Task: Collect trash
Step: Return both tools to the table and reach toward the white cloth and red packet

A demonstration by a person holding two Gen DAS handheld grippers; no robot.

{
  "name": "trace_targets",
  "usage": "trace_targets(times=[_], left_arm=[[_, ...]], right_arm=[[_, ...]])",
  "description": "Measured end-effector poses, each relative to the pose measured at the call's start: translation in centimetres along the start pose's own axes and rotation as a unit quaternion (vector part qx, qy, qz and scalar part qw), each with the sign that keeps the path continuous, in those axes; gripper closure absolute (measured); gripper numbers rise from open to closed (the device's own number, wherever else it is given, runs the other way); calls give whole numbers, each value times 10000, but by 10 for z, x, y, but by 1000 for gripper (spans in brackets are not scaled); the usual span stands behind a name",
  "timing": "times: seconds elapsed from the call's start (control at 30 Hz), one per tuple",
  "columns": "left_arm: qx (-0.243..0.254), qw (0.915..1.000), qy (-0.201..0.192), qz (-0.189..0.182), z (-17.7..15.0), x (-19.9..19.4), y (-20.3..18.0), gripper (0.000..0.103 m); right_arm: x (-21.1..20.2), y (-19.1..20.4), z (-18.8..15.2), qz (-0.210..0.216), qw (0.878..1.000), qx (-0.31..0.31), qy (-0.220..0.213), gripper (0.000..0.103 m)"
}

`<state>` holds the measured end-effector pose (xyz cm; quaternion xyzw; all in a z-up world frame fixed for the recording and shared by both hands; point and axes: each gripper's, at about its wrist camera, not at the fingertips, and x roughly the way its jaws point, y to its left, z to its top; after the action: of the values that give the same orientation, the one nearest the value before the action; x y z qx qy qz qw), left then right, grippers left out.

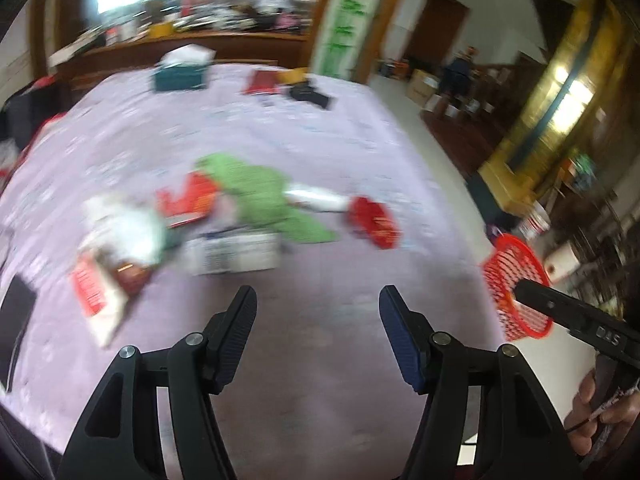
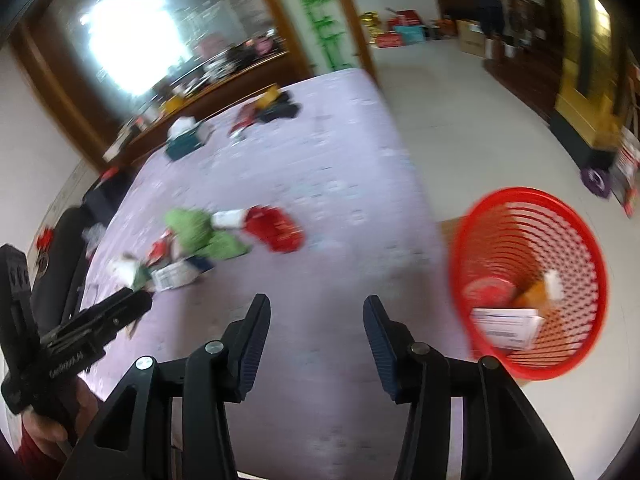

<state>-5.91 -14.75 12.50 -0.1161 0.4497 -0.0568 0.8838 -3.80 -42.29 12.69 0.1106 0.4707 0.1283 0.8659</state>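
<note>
Trash lies in a loose heap on a lilac bed cover (image 1: pixel 320 128): a green wrapper (image 1: pixel 260 196), a red packet (image 1: pixel 376 220), a white box (image 1: pixel 236 254) and a white crumpled bag (image 1: pixel 128 228). My left gripper (image 1: pixel 318 300) hovers open over bare cover in front of the heap, nothing between its fingers. My right gripper (image 2: pixel 316 308) is open and empty too, above the cover's near right part. A red mesh basket (image 2: pixel 528 280) stands on the floor right of the bed, holding a white box, a red lid and orange scraps. The heap (image 2: pixel 224 236) shows farther left in the right wrist view.
A teal box (image 1: pixel 180 74), red and black items (image 1: pixel 288 86) lie at the bed's far end. A dark flat object (image 1: pixel 14 320) rests at the left edge. Pale floor (image 2: pixel 460 120) runs right of the bed. A wooden headboard shelf and cartons stand farther back.
</note>
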Motion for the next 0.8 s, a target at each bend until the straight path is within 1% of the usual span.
trace_targets(times=[0.13,0.2,0.27,0.33,0.4,0.43,0.47,0.5,0.57,0.63,0.67,0.8], left_arm=[[-668,9970,6,399,-7,-14,71,41],[-920,9938,-15,624,-10,-18,102,40],[-1226,9886,56,878,-12,-16,135,40],[-1558,9835,134,913,-13,-10,163,40],[-1931,9762,276,952,-13,-1,189,39],[-2107,9732,305,872,-13,3,199,39],[-2251,9708,334,760,-11,8,207,39],[-2335,9688,412,724,-9,15,213,39],[-2392,9674,487,674,-6,26,218,39],[-2439,9665,460,654,-1,33,220,39],[-2422,9674,439,598,2,37,220,39],[-2400,9669,505,699,8,56,221,39]], right_arm=[[11,34,-2,97,9996,-247,67,48],[17,51,-2,121,9992,-379,93,48],[19,61,-3,139,9988,-466,101,48],[21,70,-5,115,9983,-552,115,47],[22,76,-5,80,9981,-595,133,45],[22,78,-6,64,9981,-603,145,45],[22,79,-6,41,9980,-607,154,45],[22,79,-6,12,9980,-609,162,45],[21,79,-7,-46,9980,-613,169,45],[19,77,-7,-123,9978,-631,183,45],[18,76,-8,-159,9977,-635,182,45],[14,69,-6,-311,9976,-598,180,44]])
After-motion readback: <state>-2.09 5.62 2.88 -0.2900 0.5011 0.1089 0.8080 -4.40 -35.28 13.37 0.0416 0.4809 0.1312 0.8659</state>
